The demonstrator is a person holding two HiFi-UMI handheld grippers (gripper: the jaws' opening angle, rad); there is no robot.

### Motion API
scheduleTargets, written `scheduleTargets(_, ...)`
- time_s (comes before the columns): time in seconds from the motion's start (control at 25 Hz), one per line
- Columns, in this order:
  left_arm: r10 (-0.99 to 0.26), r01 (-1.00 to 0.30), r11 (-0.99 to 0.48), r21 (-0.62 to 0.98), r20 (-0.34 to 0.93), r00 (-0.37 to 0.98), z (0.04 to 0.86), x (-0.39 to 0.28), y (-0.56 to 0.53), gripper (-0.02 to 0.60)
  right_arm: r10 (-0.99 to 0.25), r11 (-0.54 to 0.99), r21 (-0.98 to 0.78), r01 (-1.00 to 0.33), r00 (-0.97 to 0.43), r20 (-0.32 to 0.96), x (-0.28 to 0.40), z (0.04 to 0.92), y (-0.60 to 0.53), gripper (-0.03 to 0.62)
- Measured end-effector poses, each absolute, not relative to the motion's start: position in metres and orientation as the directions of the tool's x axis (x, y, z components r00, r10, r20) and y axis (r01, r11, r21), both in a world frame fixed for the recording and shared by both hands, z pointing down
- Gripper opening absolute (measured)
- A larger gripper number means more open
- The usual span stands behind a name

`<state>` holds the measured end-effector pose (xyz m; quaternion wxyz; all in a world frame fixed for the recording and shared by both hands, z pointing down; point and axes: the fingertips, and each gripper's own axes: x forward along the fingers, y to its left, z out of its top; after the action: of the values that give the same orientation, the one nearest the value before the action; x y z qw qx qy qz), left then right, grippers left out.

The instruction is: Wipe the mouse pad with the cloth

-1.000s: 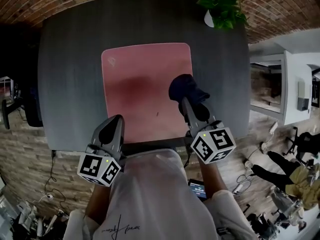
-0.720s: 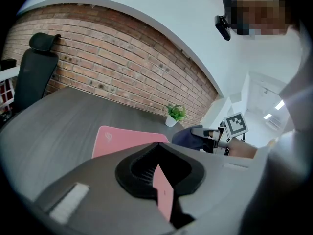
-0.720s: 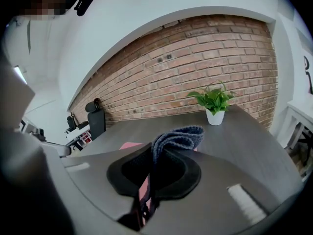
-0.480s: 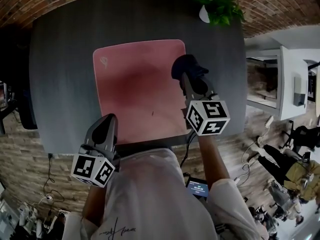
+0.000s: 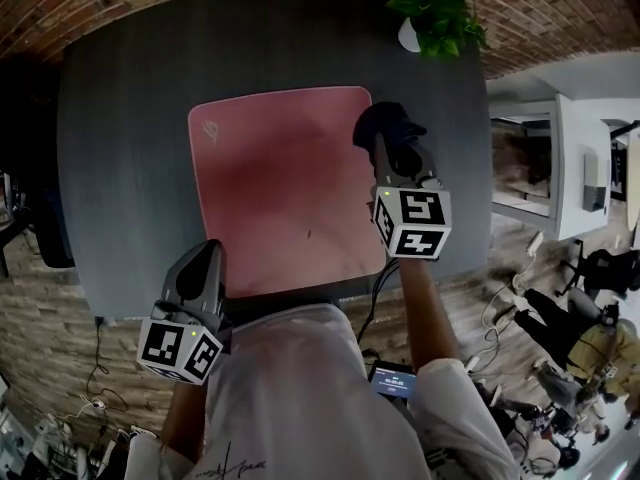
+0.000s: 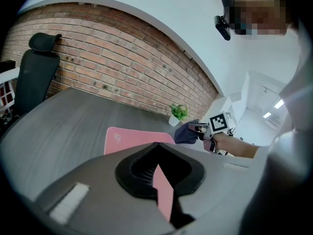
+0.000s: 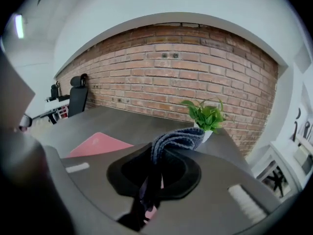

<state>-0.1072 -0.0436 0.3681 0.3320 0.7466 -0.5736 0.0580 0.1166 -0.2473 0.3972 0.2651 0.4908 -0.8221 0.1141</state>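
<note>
The pink mouse pad (image 5: 280, 188) lies flat in the middle of the dark desk (image 5: 130, 138); its far part also shows in the left gripper view as the mouse pad (image 6: 132, 137). My right gripper (image 5: 392, 158) is shut on the dark blue cloth (image 5: 385, 128), which hangs bunched at the pad's far right edge, mostly over the desk. In the right gripper view the cloth (image 7: 177, 138) sticks up from between the jaws of the right gripper (image 7: 157, 153). My left gripper (image 5: 208, 251) is at the desk's near edge, left of the pad's near corner, shut and empty (image 6: 157, 147).
A potted plant (image 5: 435, 13) in a white pot stands at the desk's far right corner, just beyond the cloth. A black office chair (image 6: 34, 72) is by the desk's left side. A brick wall (image 7: 161, 72) runs behind the desk. White furniture (image 5: 560, 158) stands to the right.
My right gripper has carried the cloth away from me along the pad's right edge, toward the far right corner. The left gripper has drawn back slightly toward my body.
</note>
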Motion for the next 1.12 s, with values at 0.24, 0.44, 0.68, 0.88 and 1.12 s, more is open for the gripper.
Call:
scheduleTargets(0.24,-0.811,-0.897,-0.098,0.43,0.488,0.322,0.371,-0.117,-0.046,0.015,-0.758,0.568,0.411,-0.713,-0.259,0.599,0.103,0.433,-0.262,0.031)
scheduleTargets(0.44,-0.803,-0.9,-0.079,0.429,0.508,0.313,0.375,-0.12,-0.044,0.015,-0.668,0.675,0.442,-0.591,-0.234,0.707,0.061,0.51,-0.254,0.031)
scheduleTargets(0.68,-0.796,-0.902,-0.089,0.423,0.514,0.32,0.374,-0.111,-0.045,0.015,-0.589,0.739,0.346,-0.578,-0.305,0.749,0.012,0.533,-0.234,0.031)
scheduleTargets(0.88,-0.796,-0.898,-0.106,0.427,0.505,0.334,0.373,-0.103,-0.048,0.015,-0.553,0.748,0.302,-0.59,-0.304,0.776,0.003,0.548,-0.23,0.031)
scheduleTargets(1.12,-0.797,-0.899,-0.081,0.43,0.514,0.318,0.376,-0.104,-0.037,0.015,-0.519,0.757,0.26,-0.599,-0.309,0.797,-0.008,0.561,-0.223,0.031)
